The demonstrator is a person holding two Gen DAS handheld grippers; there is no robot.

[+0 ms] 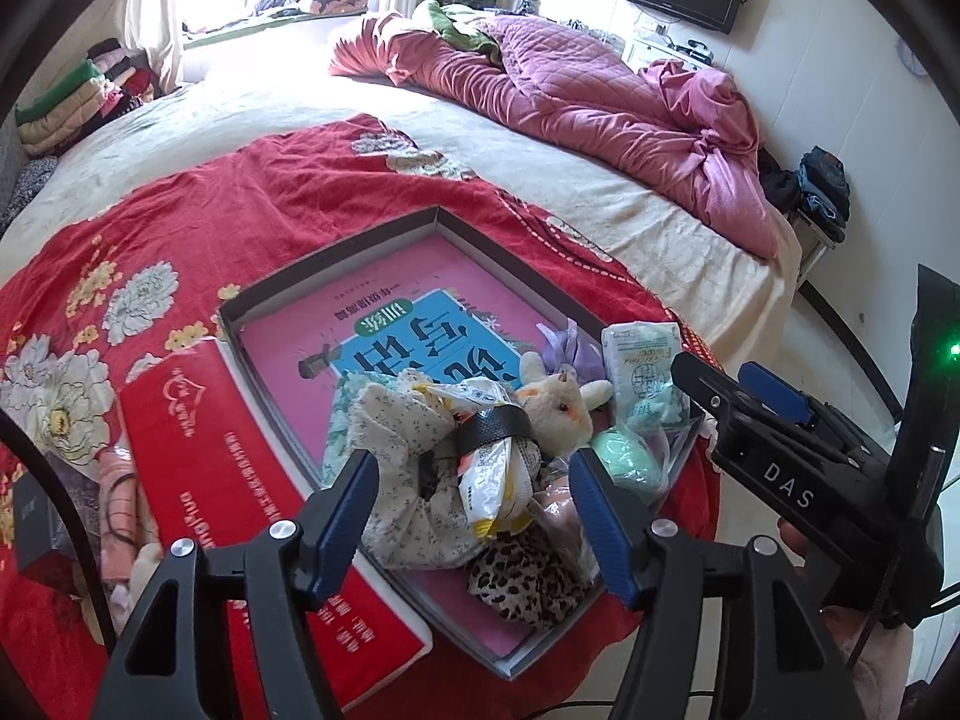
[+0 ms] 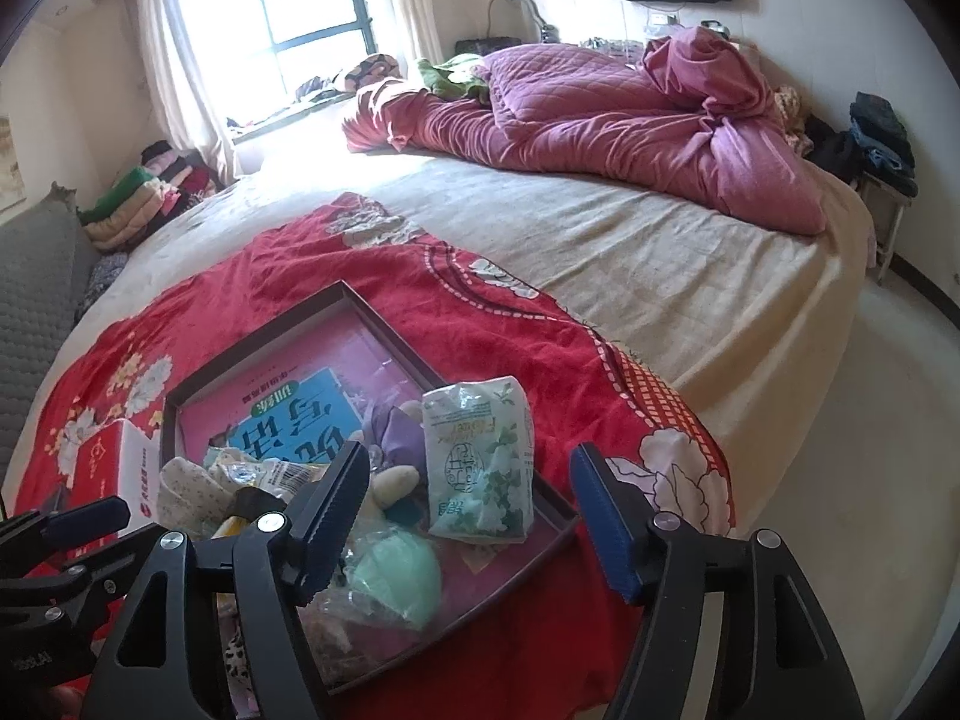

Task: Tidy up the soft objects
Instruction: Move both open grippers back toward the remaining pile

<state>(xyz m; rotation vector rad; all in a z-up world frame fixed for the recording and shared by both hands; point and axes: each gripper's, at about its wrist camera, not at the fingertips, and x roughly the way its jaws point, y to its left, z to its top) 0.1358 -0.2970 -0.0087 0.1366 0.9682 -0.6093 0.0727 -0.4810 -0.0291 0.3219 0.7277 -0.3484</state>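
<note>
A shallow dark-rimmed box (image 1: 336, 252) with a pink printed bottom lies on a red floral blanket (image 1: 180, 210). In its near end soft things are heaped: a floral cloth bundle (image 1: 396, 420), a plastic packet with a black band (image 1: 498, 468), a small plush toy (image 1: 558, 402), a mint soft ball (image 1: 630, 462), a tissue pack (image 1: 642, 372) and leopard cloth (image 1: 528, 582). My left gripper (image 1: 477, 510) hangs open above the packet, not touching it. My right gripper (image 2: 471, 522) is open just above the tissue pack (image 2: 480, 468) and the mint ball (image 2: 396, 576), holding nothing.
A red box (image 1: 198, 438) lies against the open box's left side. A crumpled pink quilt (image 1: 600, 96) lies across the far side of the bed. Folded clothes (image 1: 66, 102) are stacked at the far left, and a chair with dark clothes (image 1: 822, 186) stands at the right.
</note>
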